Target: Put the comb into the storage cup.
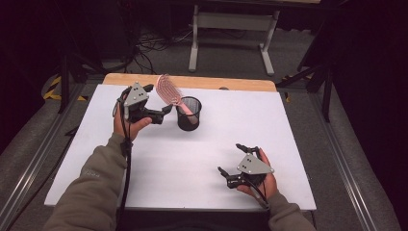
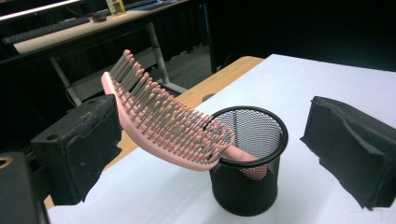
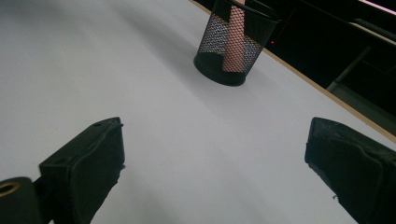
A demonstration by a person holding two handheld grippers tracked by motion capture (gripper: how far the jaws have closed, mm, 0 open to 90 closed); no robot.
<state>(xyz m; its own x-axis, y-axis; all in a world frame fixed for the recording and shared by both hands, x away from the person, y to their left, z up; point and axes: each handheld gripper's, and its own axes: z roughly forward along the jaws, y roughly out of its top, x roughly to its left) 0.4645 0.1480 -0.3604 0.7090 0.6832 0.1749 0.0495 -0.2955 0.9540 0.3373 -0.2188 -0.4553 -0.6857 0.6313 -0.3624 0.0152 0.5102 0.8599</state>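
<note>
black jaws of the left hand-held gripper (image 2: 205, 154) are standing wide and gripping nothing, the pink hairbrush (image 2: 163, 123) just ahead already leaning handle-down in the mesh cup (image 2: 247, 186), so placing looks done, leaving only withdrawal.

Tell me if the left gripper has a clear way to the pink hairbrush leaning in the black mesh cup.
Probably yes. The left gripper stands open right beside the pink hairbrush, whose head juts over the rim of the black mesh cup; nothing lies between.
</note>
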